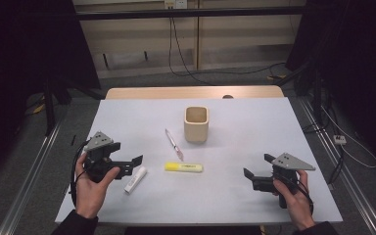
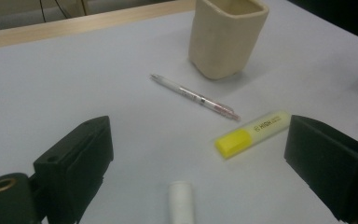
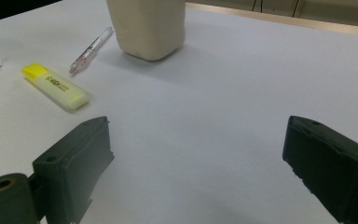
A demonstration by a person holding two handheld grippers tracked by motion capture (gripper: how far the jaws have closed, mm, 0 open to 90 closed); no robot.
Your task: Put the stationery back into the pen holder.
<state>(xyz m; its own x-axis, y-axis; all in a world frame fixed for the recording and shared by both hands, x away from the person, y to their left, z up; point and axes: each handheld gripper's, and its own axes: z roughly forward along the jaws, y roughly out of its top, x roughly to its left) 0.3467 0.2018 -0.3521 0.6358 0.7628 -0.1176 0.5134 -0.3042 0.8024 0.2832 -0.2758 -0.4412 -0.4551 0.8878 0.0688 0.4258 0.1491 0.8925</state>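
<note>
The left gripper [image 1: 133, 162] hangs with jaws spread wide and empty, just beside the white tube [image 1: 135, 179] — that tube lies between the jaws in the left gripper view; the right gripper [image 1: 252, 170] is likewise wide open and holds nothing, well apart from the yellow highlighter [image 1: 183, 167], the pen [image 1: 174, 144] and the beige cup [image 1: 196, 124] on the table [image 1: 245, 196].
</note>
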